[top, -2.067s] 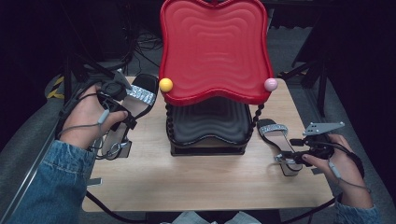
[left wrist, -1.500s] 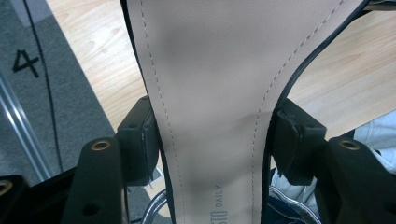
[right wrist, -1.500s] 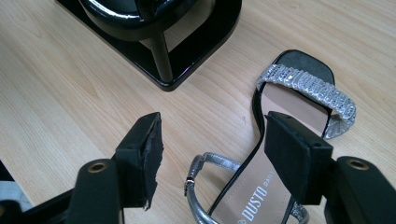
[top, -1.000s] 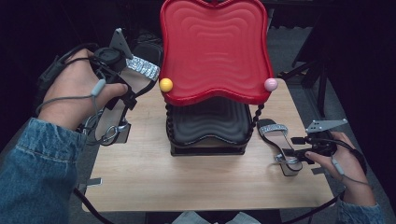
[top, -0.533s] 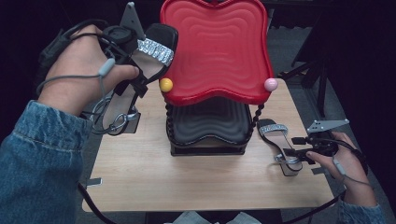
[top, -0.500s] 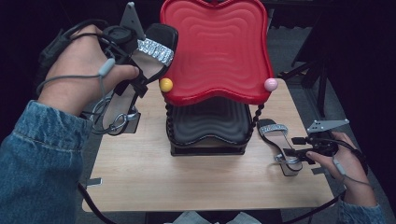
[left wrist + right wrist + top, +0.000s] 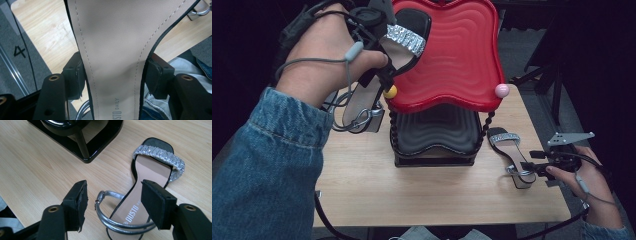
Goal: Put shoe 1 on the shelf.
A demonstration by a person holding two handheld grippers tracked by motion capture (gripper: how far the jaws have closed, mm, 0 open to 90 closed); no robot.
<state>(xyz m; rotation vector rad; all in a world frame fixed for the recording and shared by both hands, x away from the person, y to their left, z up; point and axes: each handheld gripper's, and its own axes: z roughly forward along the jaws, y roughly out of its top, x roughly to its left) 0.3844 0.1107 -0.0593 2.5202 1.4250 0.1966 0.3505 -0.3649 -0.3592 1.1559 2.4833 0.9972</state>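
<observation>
The left gripper (image 7: 384, 65) squeezes one sandal (image 7: 399, 45) in its jaws, up by the red tray (image 7: 462, 60). The right gripper (image 7: 113, 203) (jaws just closing, not pressing) sits around the other sandal (image 7: 150, 172) on the counter (image 7: 422, 195).

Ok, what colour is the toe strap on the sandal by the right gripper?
Glittery silver toe strap on the sandal, clearest in the right gripper view.

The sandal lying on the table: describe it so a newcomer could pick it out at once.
Start at the red two-tier rack in the middle of the wooden table. To its right, near the table's edge, lies the sandal on the table, flat, glittery silver toe strap toward the rack. Unlike its twin, the lifted sandal clamped in the left tongs, this one rests between the right tongs, unclamped.
</observation>
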